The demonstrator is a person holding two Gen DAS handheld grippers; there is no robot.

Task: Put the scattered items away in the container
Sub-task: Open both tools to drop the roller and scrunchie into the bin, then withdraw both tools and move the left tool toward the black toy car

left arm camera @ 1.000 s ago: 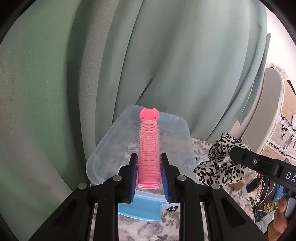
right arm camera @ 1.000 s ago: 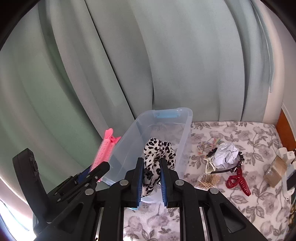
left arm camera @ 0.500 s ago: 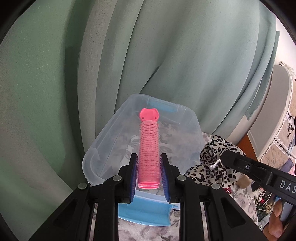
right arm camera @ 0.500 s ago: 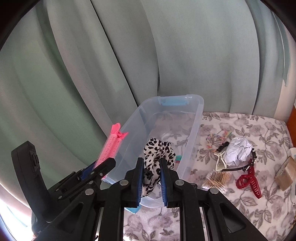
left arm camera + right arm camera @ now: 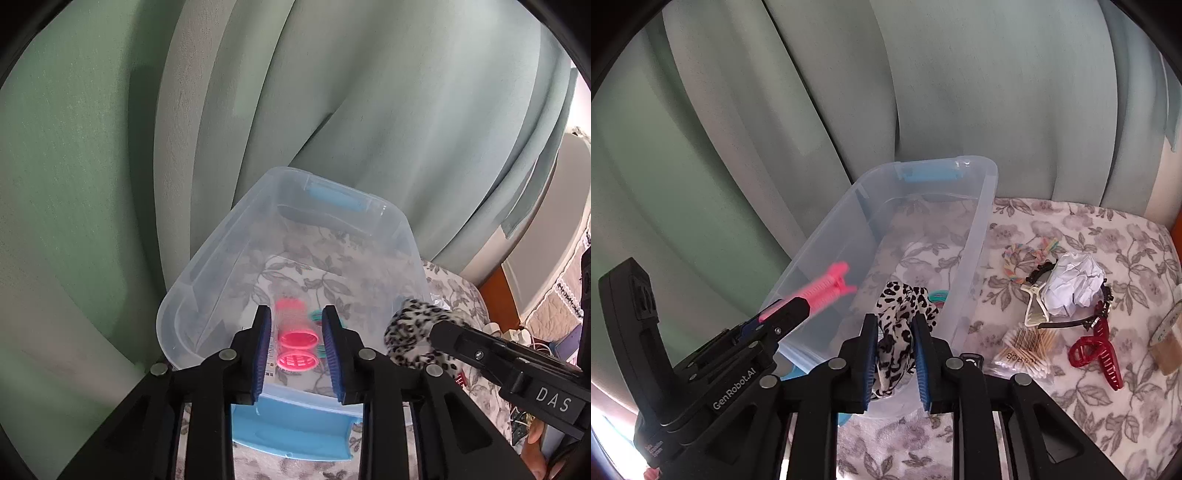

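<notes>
Both drops are over the bin: the left gripper fingers have just been opening and stand apart, roller loose between them and dropping inside. The right gripper fingers have just been opening too, but they pinch the scrunchie, so open wider and lift straight out. Count: one bin, roller, scrunchie; on the blanket one red claw, cream clip, paper ball, swab pack, rainbow tie.

A surface covered in a pale floral cloth carries a clear plastic container at its left, close to the curtain. To the container's right lie a rainbow hair tie, crumpled white paper, a cream hair clip, a pack of cotton swabs (nearest) and a red claw clip.
</notes>
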